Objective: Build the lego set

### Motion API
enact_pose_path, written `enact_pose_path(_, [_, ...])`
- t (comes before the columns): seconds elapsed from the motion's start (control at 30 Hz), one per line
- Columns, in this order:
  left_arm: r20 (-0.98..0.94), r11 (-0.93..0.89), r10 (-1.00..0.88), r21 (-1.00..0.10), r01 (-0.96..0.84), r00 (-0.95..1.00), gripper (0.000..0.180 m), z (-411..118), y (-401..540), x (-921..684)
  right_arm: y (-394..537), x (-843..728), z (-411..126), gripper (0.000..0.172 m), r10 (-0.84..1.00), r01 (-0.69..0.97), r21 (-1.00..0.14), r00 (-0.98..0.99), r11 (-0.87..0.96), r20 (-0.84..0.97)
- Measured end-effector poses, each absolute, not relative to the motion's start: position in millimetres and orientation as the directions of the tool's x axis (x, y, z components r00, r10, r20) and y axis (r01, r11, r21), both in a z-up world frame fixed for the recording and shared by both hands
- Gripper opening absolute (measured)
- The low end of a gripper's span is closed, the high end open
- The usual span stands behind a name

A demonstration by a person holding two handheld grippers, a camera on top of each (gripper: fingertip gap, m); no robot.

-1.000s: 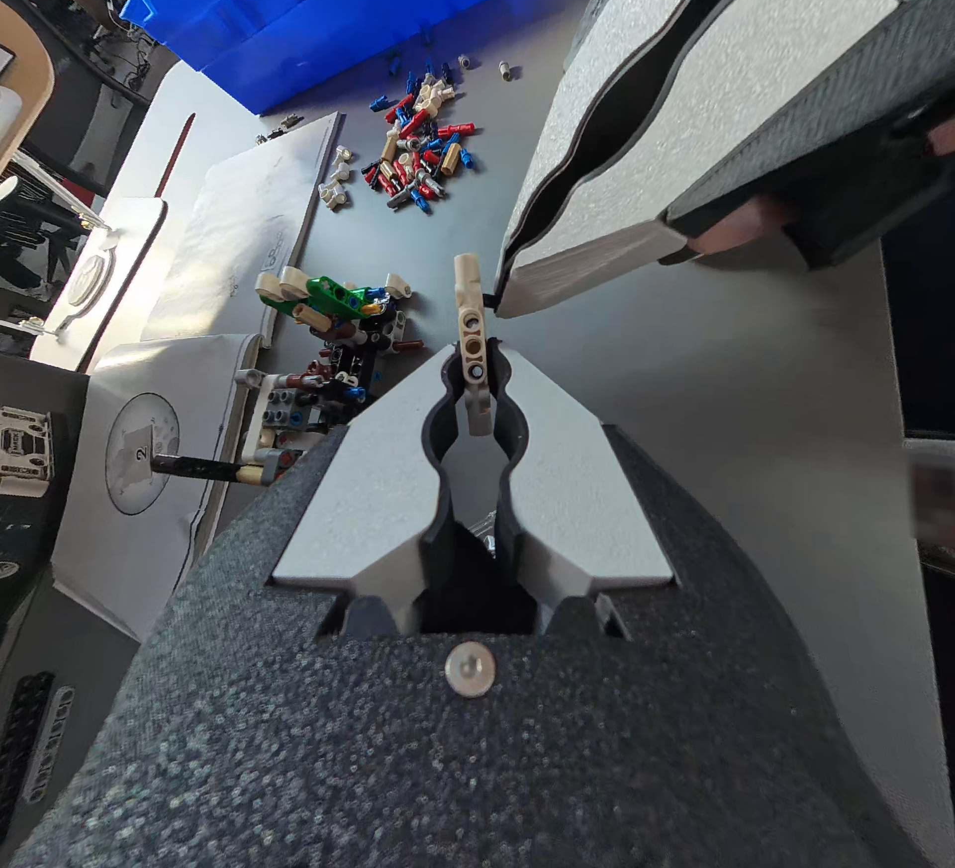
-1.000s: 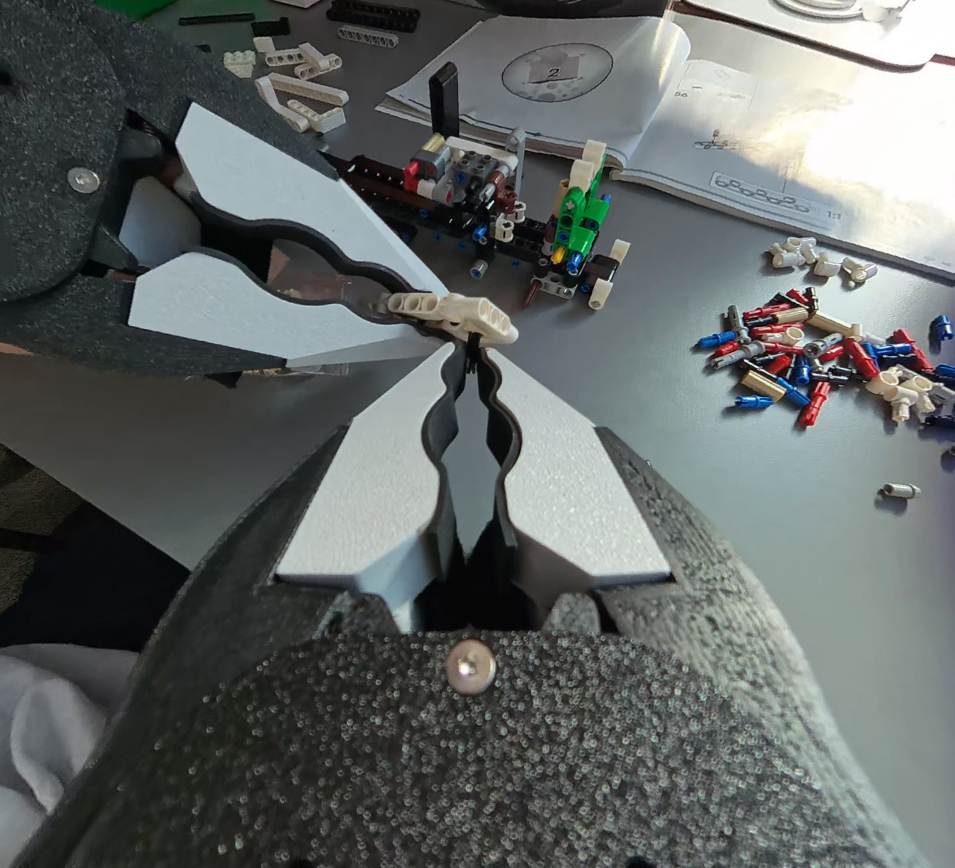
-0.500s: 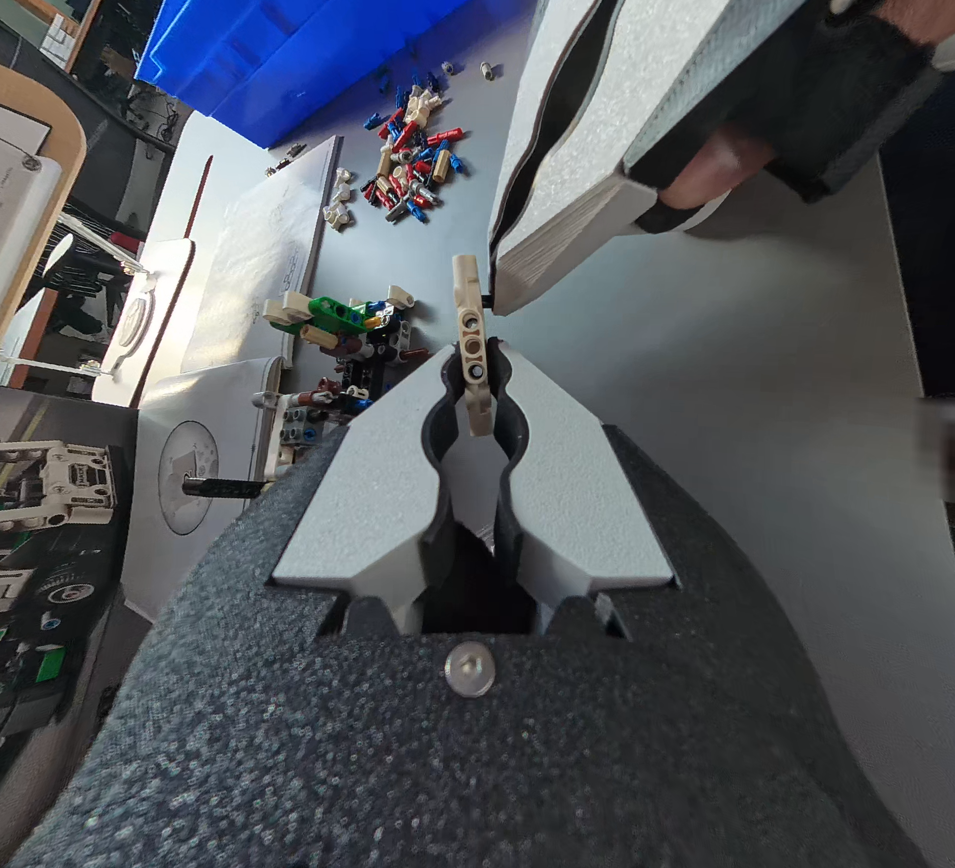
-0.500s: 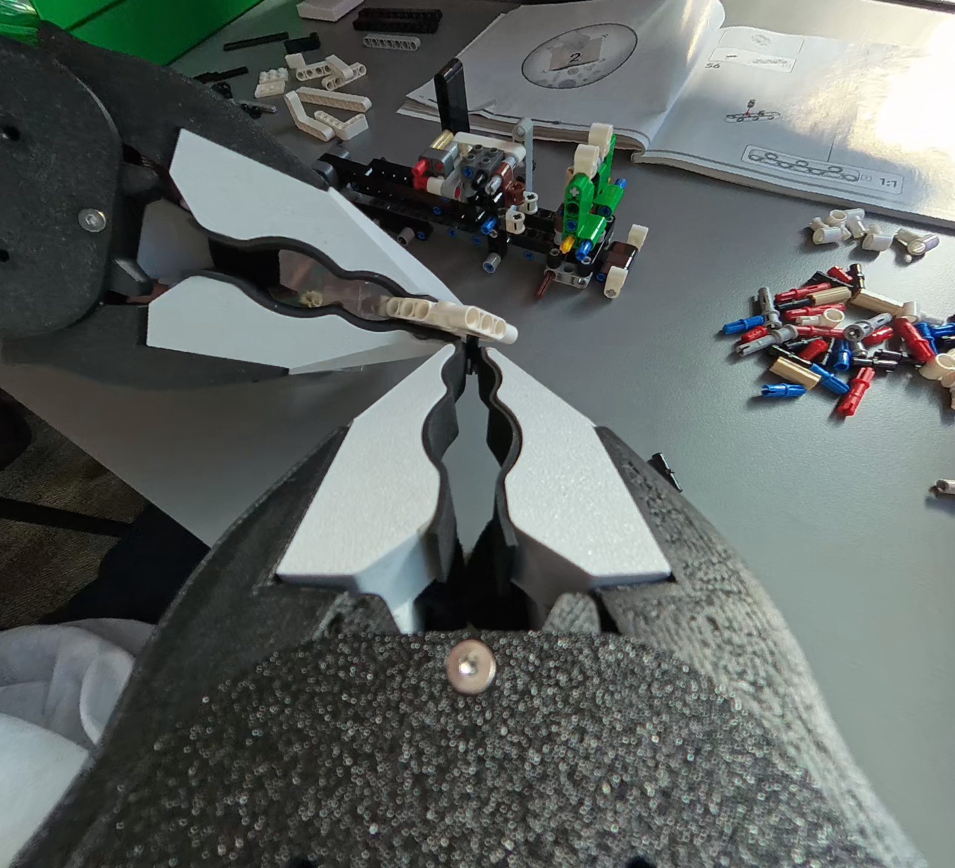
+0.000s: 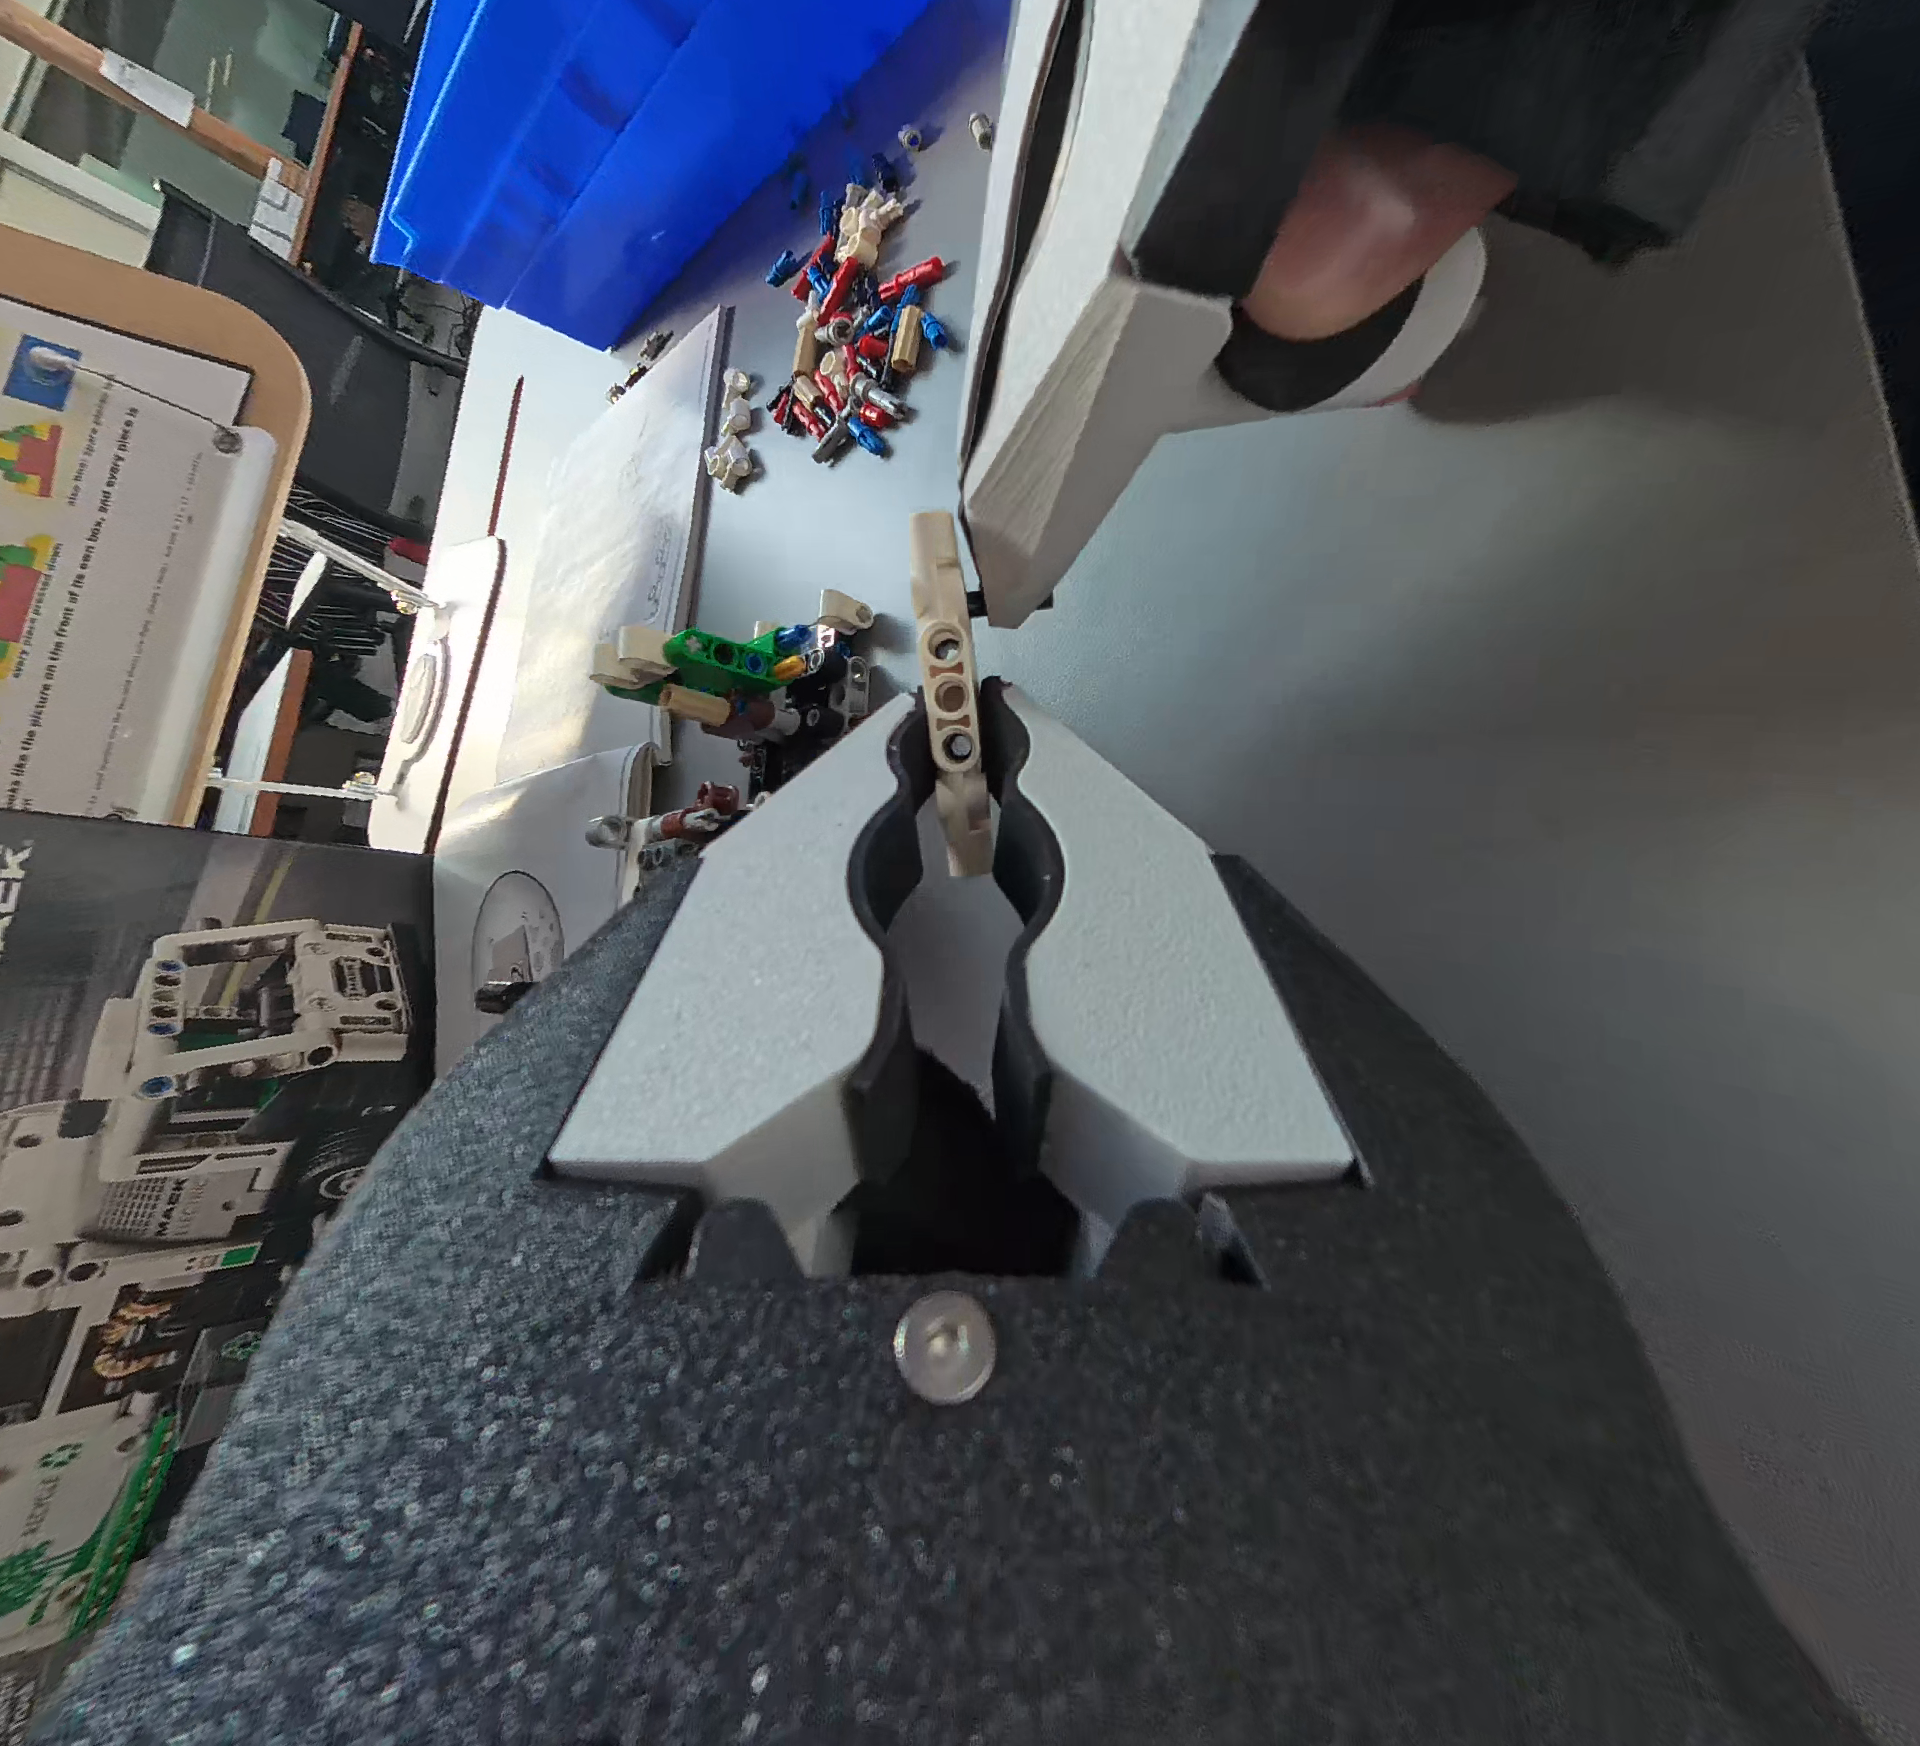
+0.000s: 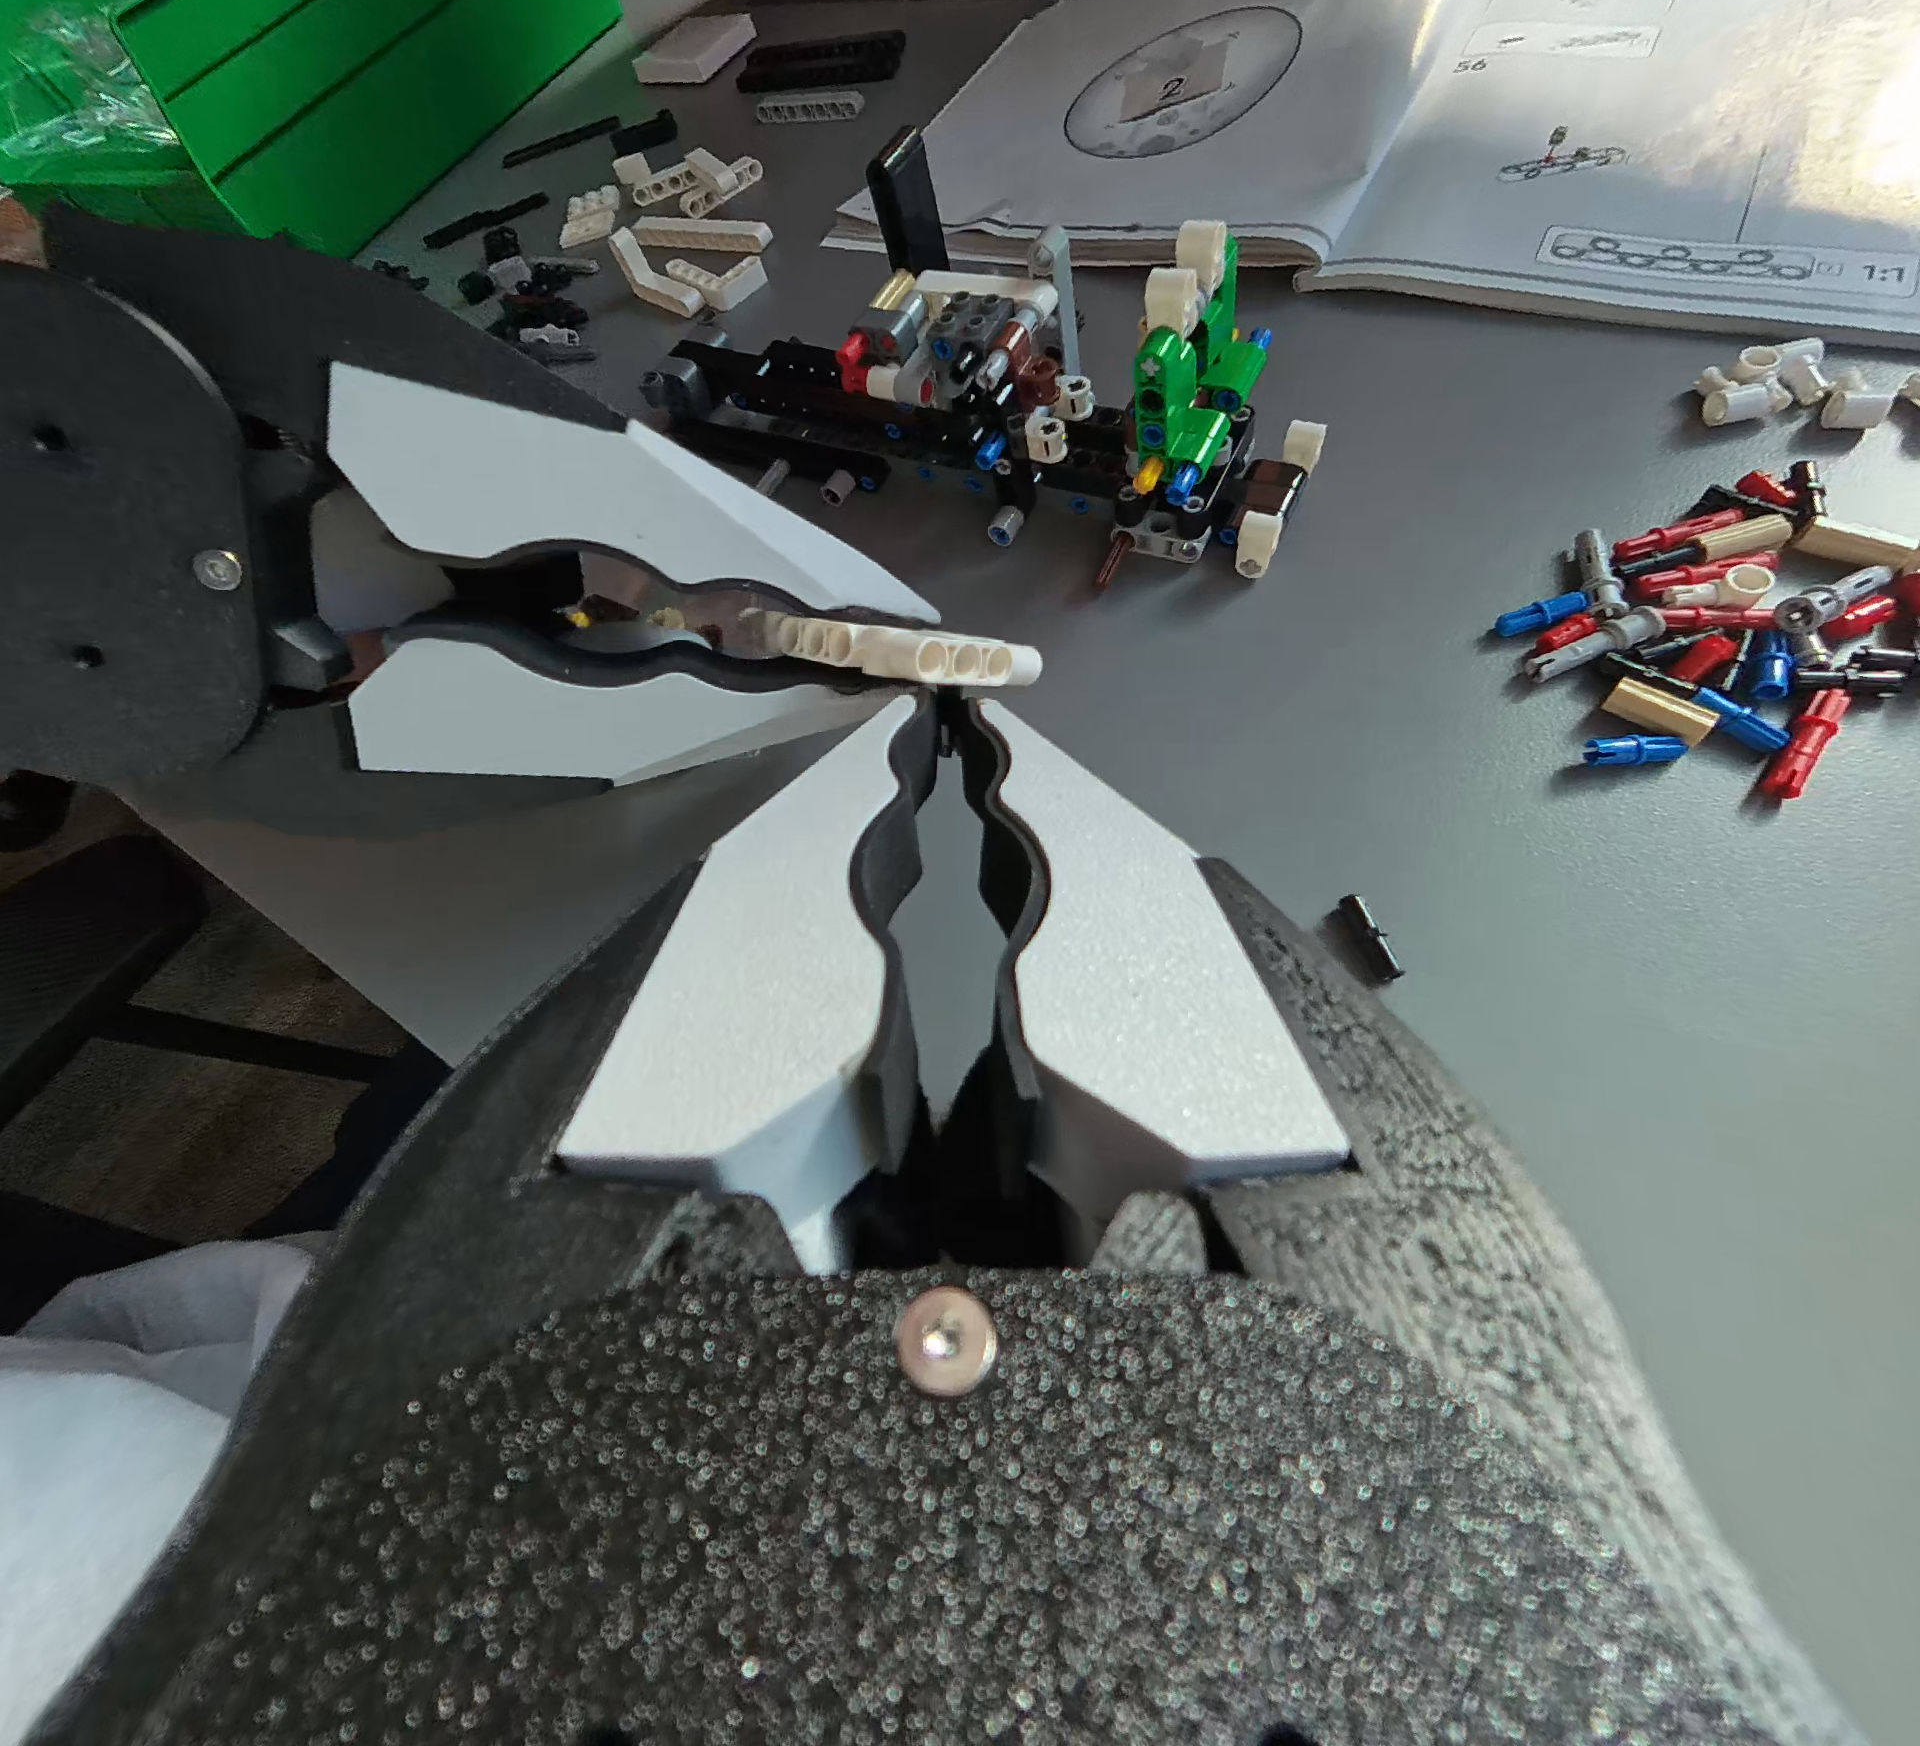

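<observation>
Left tongs [image 5: 954, 740] clench a cream beam [image 5: 948, 688]; right tongs [image 6: 943, 709] (pinching a black pin [image 6: 943, 728]) touch it.

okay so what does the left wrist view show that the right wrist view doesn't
Only the left wrist view: blue bins and a standing framed sheet.
Only the right wrist view: green bins, loose white beams, and a stray black pin.
Both: the cream beam clamped in the left hand-held gripper, the right hand-held gripper pinching a small black pin beside it, the half-built model, and the pile of pins.
</observation>
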State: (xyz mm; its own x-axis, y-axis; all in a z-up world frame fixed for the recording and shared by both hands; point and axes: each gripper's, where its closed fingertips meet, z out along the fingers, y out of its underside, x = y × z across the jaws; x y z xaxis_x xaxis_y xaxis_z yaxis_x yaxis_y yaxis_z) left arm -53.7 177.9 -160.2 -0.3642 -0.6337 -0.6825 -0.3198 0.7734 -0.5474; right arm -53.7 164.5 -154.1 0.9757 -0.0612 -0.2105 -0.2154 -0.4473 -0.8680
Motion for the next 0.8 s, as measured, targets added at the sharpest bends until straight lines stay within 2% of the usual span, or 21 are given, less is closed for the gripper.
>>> enact_pose_path(0.03, [-0.698,0.783,-0.621,-0.534,-0.318,-0.358,0.006,-160.0,178.3,-53.6,164.5,-53.6,-154.0,0.006,-0.060,-0.218,-0.867,0.975,-0.447,-0.215])
enact_pose_path(0.17, [-0.731,0.804,-0.592,-0.504,-0.315,-0.339,0.006,-159.0,178.4,-53.1,163.8,-54.1,-153.1,0.002,-0.052,-0.243,-0.863,0.968,-0.444,-0.245])
enact_pose_path(0.37, [-0.684,0.779,-0.627,-0.536,-0.326,-0.372,0.006,-162.4,177.3,-54.7,163.8,-54.5,-154.9,0.002,-0.053,-0.189,-0.873,0.981,-0.450,-0.184])
enact_pose_path(0.53, [-0.740,0.826,-0.561,-0.477,-0.300,-0.370,0.006,-160.2,178.6,-54.7,164.2,-55.3,-154.3,0.002,-0.040,-0.221,-0.865,0.973,-0.451,-0.228])
enact_pose_path(0.8, [-0.585,0.694,-0.719,-0.634,-0.341,-0.376,0.005,-159.5,180.3,-52.7,166.8,-54.1,-150.7,0.003,-0.037,-0.251,-0.868,0.965,-0.428,-0.261])
